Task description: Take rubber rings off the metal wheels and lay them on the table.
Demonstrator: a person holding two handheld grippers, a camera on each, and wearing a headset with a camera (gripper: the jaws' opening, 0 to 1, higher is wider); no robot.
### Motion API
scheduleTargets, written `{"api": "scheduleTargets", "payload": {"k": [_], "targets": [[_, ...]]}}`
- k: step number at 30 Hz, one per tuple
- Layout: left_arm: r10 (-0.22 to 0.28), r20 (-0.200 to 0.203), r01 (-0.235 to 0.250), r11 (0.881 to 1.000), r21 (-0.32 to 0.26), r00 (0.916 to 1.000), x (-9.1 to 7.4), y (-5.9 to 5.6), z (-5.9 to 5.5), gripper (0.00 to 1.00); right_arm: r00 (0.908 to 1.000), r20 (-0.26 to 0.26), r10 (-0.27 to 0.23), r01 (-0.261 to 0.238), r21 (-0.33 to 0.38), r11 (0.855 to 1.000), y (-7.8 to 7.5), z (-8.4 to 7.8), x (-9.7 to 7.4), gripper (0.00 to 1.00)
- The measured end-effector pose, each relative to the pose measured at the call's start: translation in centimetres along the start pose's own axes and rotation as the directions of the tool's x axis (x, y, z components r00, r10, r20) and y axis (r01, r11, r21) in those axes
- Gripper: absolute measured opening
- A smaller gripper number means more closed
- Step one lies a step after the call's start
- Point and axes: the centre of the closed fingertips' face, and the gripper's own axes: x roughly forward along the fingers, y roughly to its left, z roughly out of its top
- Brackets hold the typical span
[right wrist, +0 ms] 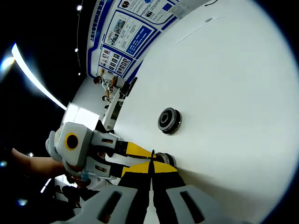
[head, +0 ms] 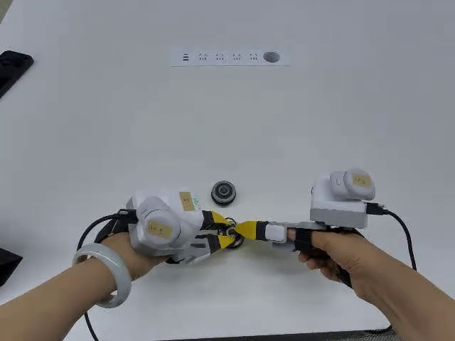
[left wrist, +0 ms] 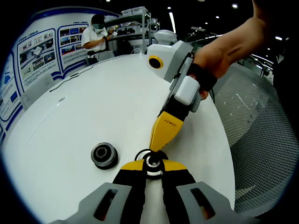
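- At the near edge of the white table (head: 320, 128), my left gripper (left wrist: 153, 167) has its yellow jaws clamped on a small metal wheel (left wrist: 153, 161), one jaw on each side. I judge this grip is there to steady the wheel while its ring is worked off.
- The right gripper (right wrist: 151, 167) comes in from the opposite side, jaws pressed together, with the tip touching the held wheel's rim. The angle suits a pinch-and-peel. I cannot tell whether the rubber ring is actually caught between the jaws, or tell it apart from the wheel here.
- Both hands sit low and close to the table, tip to tip. That would keep the pull short and let a freed ring drop onto the surface.
- Just beyond the grippers, a second wheel (head: 223, 192) lies flat and apart from both. It is dark around its rim, so I judge its ring is not yet off. No loose ring is visible on the table.
- The surface is plain, matte white and uncluttered. A black cable (head: 399, 226) trails from the right gripper.
- Farther off are a white power strip (head: 229, 57) and a dark object (head: 13, 67) at the left edge.
- The room has a poster wall (left wrist: 42, 51), shelving (left wrist: 135, 21) and a standing person (left wrist: 96, 37).
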Motion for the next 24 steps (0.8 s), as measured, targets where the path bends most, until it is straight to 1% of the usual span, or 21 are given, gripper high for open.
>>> {"api": "scheduleTargets", "payload": {"k": [2,10,11,13,19,21,24], "targets": [[-0.001,-0.003,0.001,1.0,0.003,1.0,0.0,0.0,0.0,0.12,0.9999,-0.003,-0.012,0.012,-0.001,1.0,-0.2,0.0,0.0,0.02],[0.005,0.003,-0.005,1.0,-0.008,1.0,0.0,0.0,0.3,0.14,0.9997,-0.009,-0.024,0.024,-0.002,1.0,-0.4,-0.3,0.0,0.02],[0.01,0.009,-0.01,1.0,-0.006,0.9999,-0.1,0.0,0.3,0.15,0.9996,-0.008,-0.025,0.025,-0.003,1.0,-0.4,-0.3,0.0,0.02],[0.017,0.018,-0.017,1.0,-0.022,0.9997,-0.3,0.1,0.3,0.18,0.9996,-0.009,-0.027,0.027,-0.003,1.0,-0.5,-0.3,-0.1,0.02],[0.03,0.047,-0.029,0.999,-0.021,0.9985,-0.9,0.2,0.6,0.23,0.9995,-0.008,-0.03,0.03,0.002,1.0,-0.6,-0.3,0.0,0.02],[0.04,0.06,-0.039,0.999,-0.021,0.9974,-1.1,0.4,0.7,0.27,0.9995,-0.008,-0.029,0.029,0.003,1.0,-0.6,-0.3,0.0,0.02],[0.045,0.059,-0.044,0.999,-0.028,0.9972,-1.2,0.5,0.5,0.31,0.9996,-0.009,-0.025,0.025,0.004,1.0,-0.5,-0.3,0.0,0.02]]}}
